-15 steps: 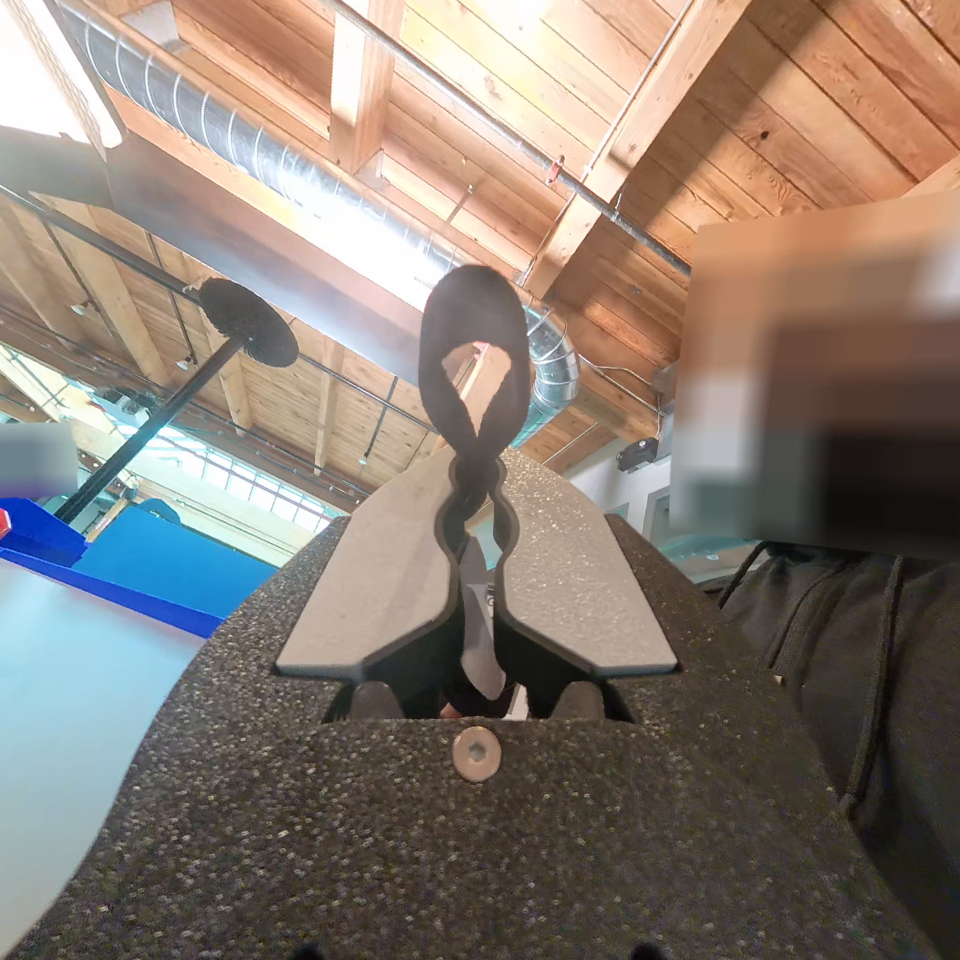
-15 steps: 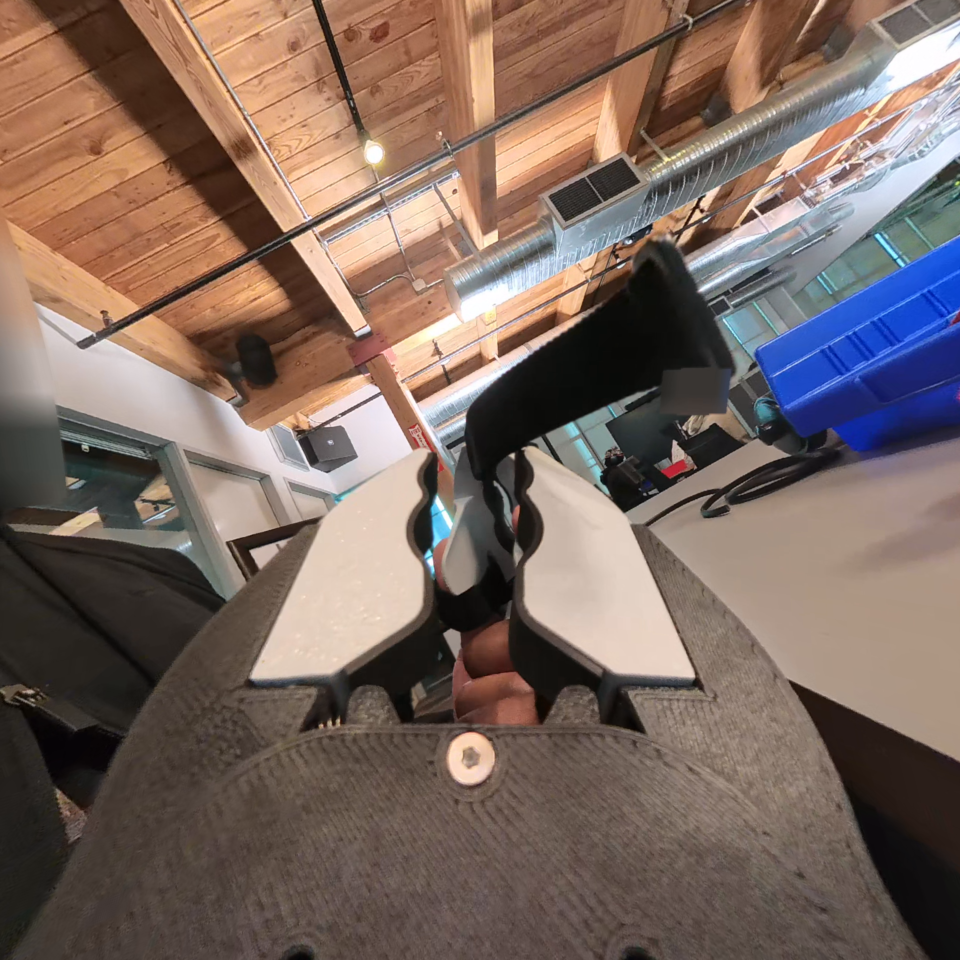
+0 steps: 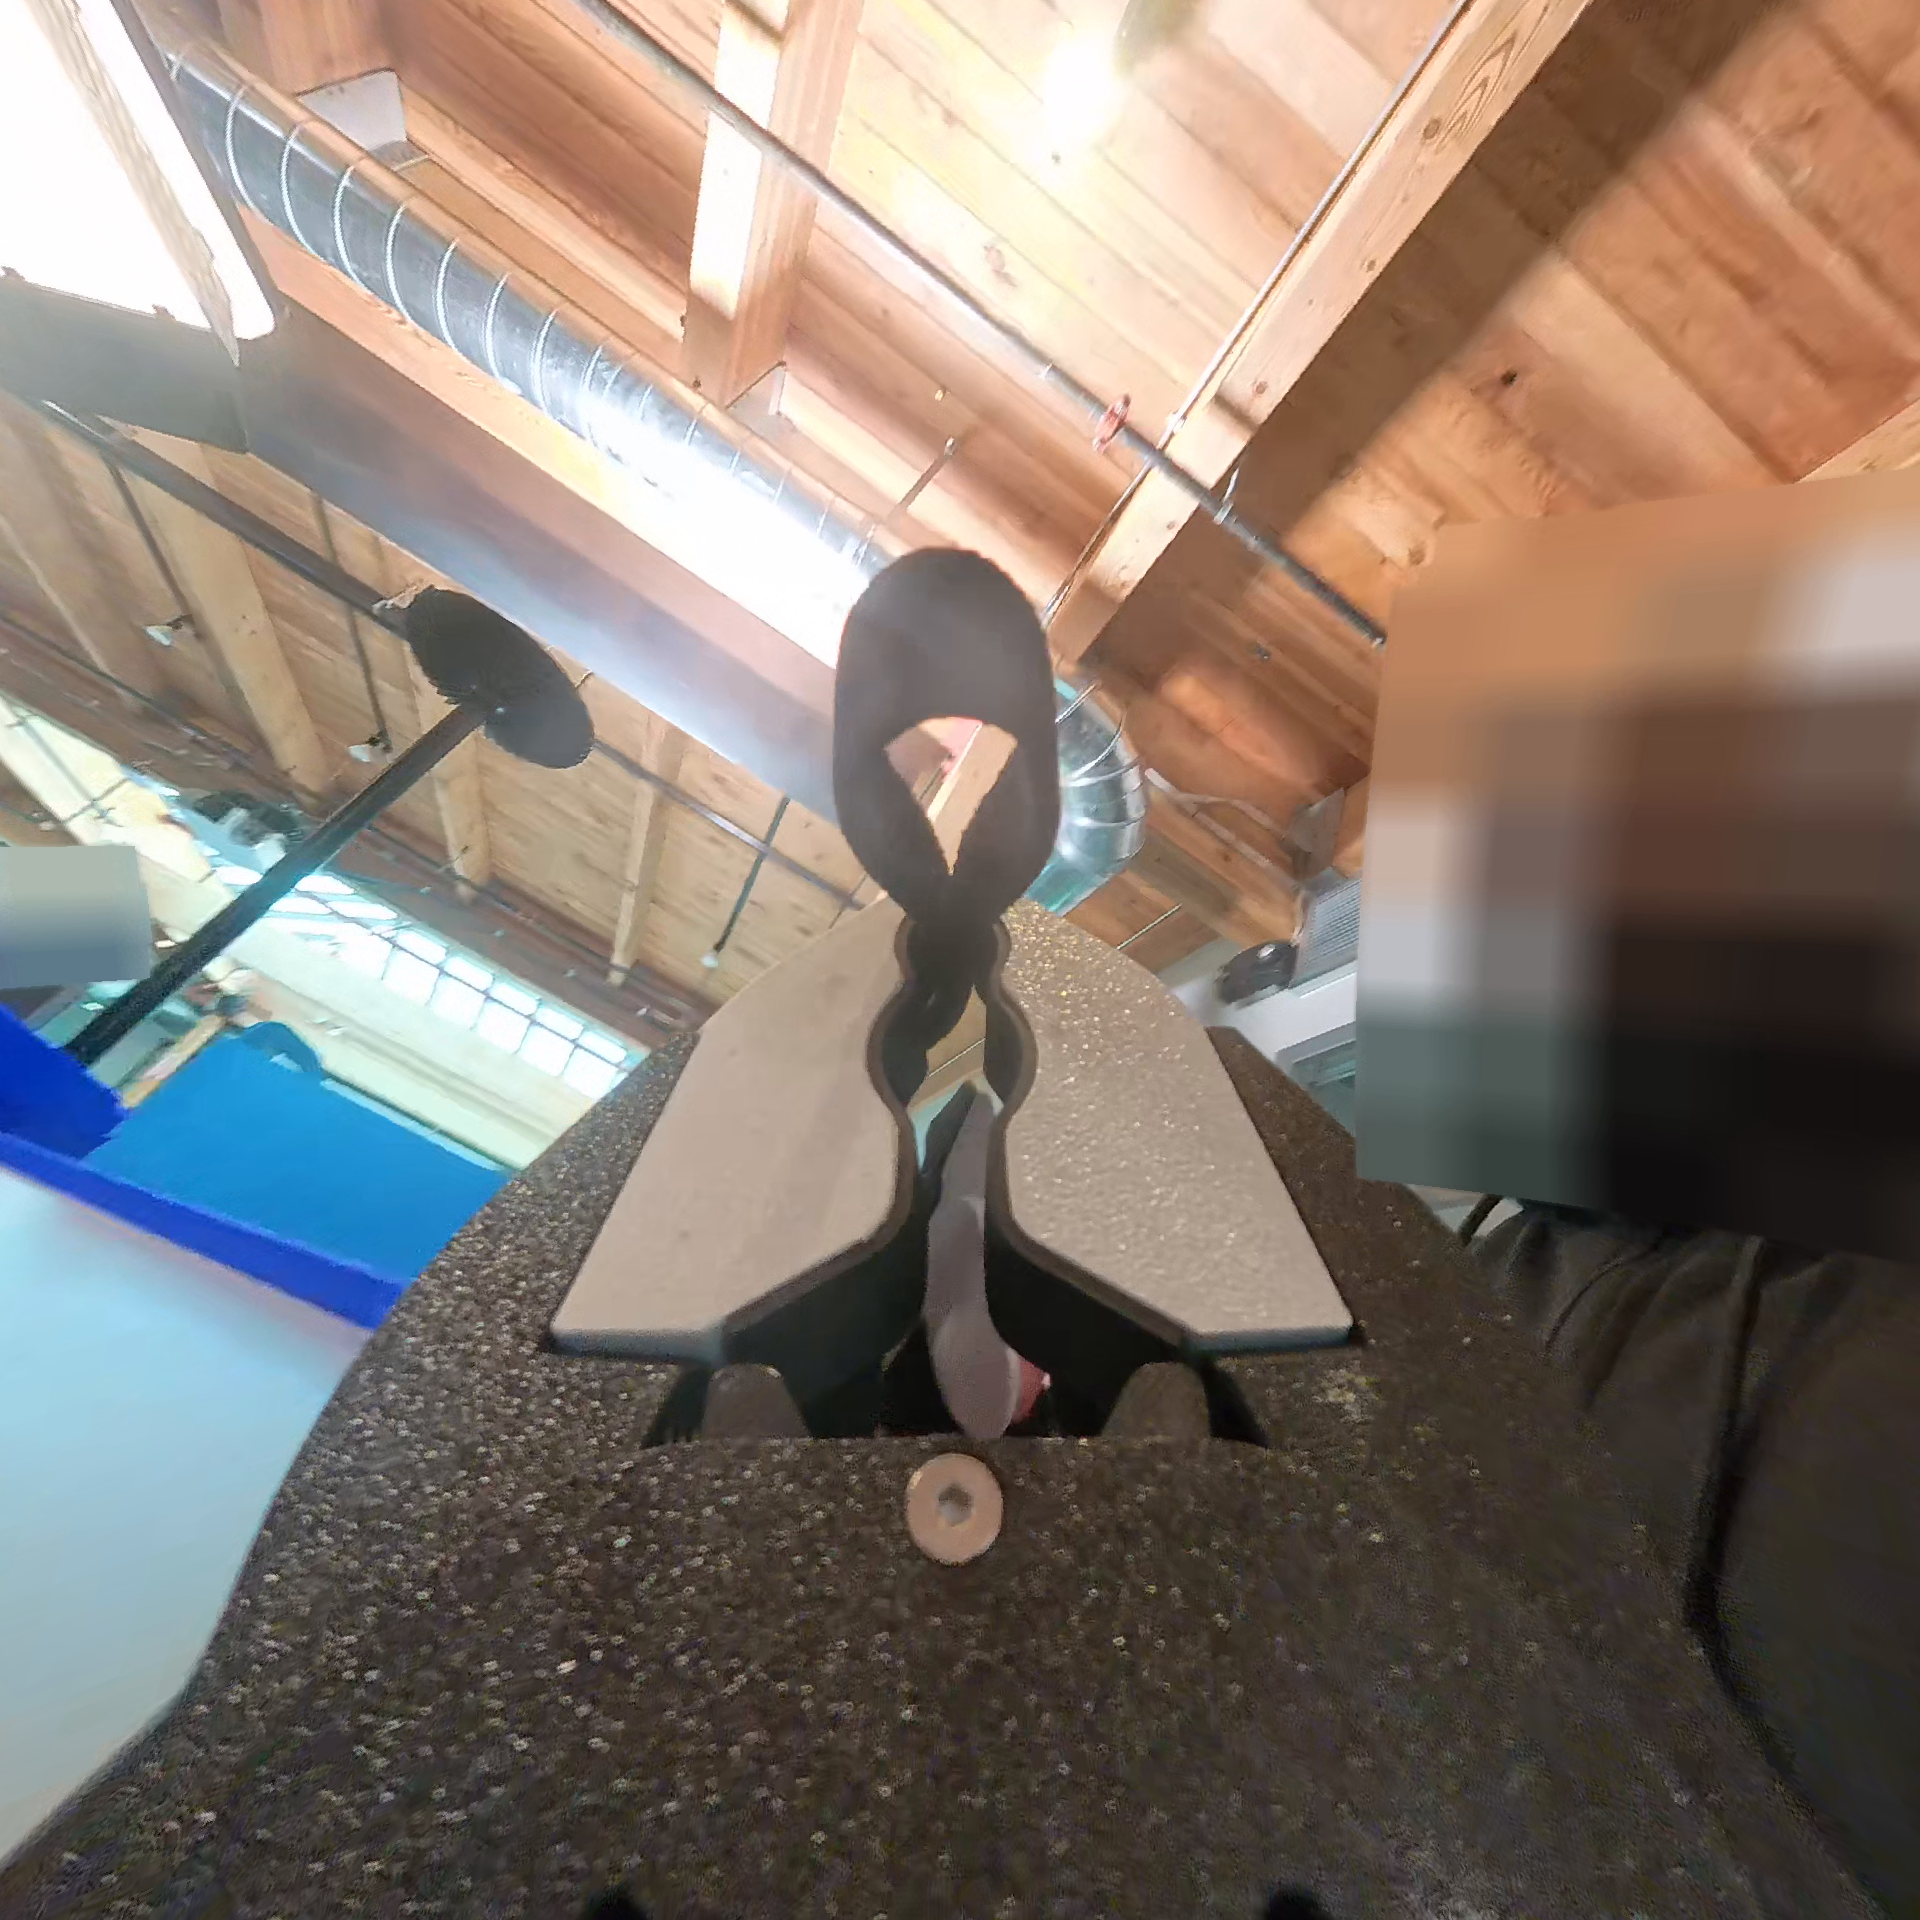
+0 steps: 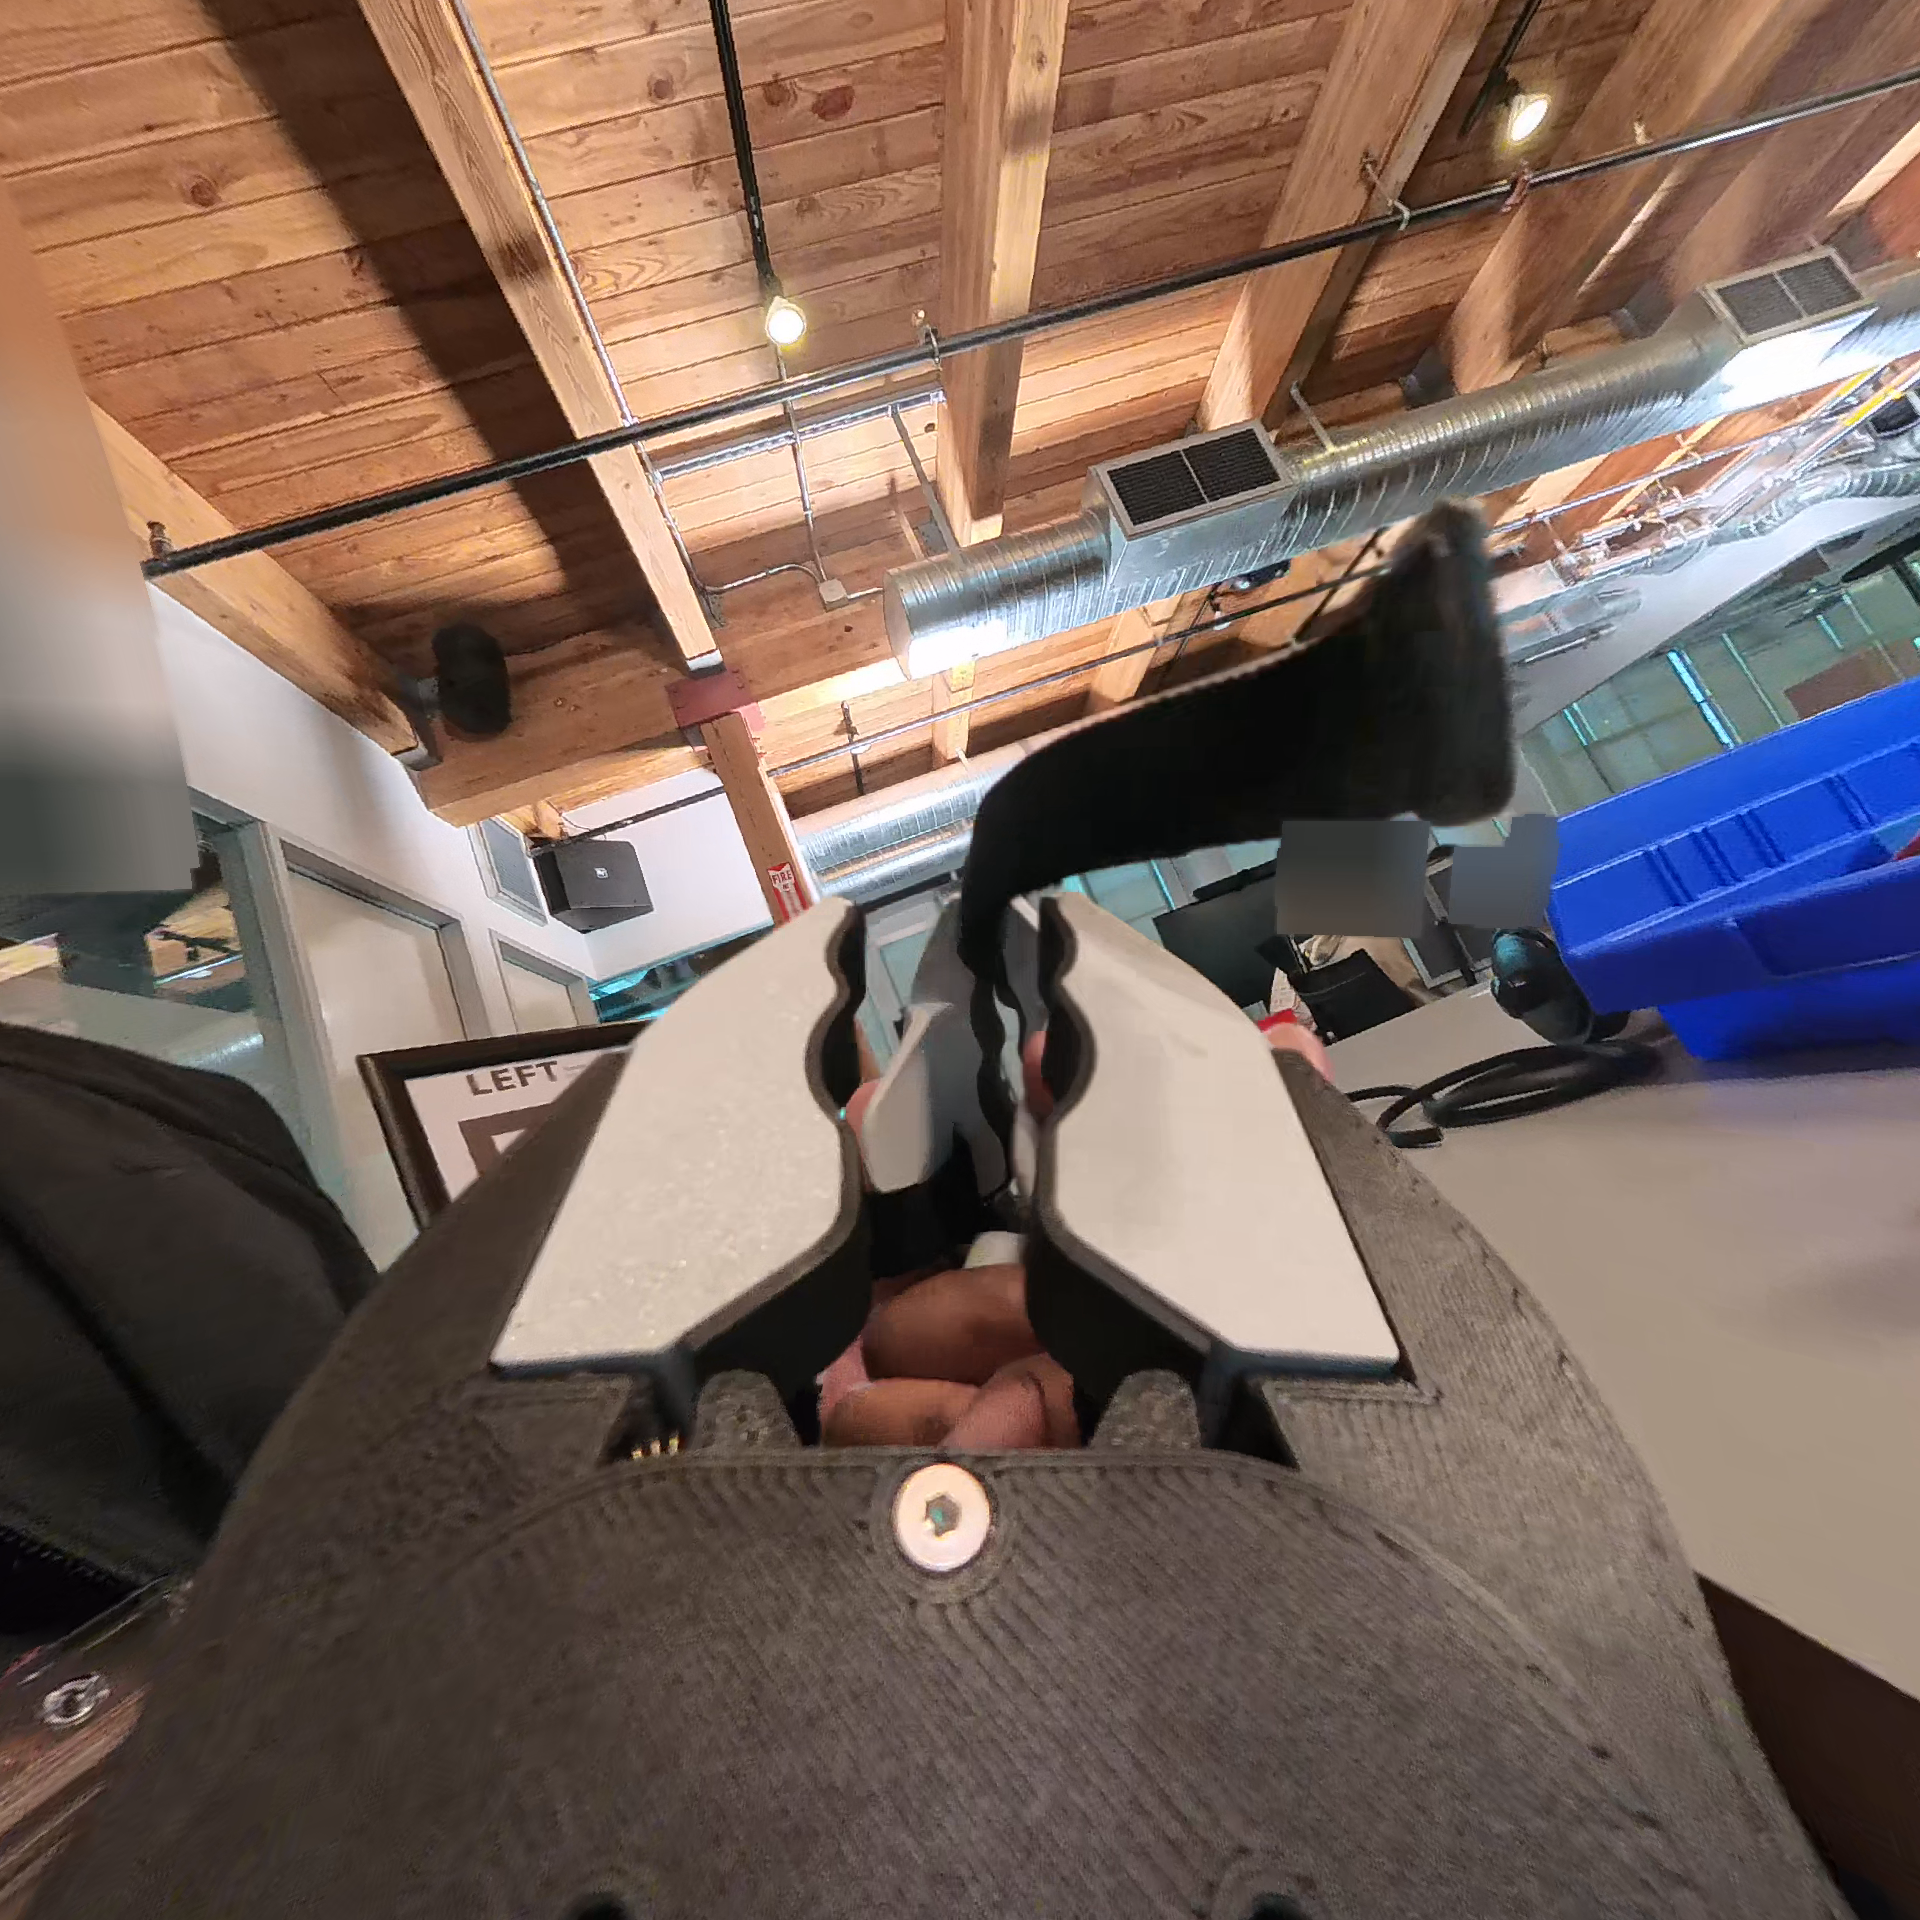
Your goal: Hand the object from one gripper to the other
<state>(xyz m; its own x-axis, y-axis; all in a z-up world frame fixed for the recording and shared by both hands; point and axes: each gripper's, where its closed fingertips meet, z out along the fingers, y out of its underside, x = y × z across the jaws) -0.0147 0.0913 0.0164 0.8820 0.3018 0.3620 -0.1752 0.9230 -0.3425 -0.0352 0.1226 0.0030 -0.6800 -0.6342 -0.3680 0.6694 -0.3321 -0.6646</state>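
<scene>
Black strap [image 3: 940,727], looped, clamped in left claw [image 3: 951,966], long axis toward 12 o'clock; right claw [image 4: 951,971] parted, strap [image 4: 1247,769] between its tips, trailing toward 2 o'clock.

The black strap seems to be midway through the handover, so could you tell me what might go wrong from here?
1. The left gripper pinches the black strap only near its fingertips, at a twisted spot, so a tug could pull it free.
2. The right gripper is open, yet the strap runs between its wavy pads. Drawing away at an angle might snag it and drag it from the left grip.
</scene>
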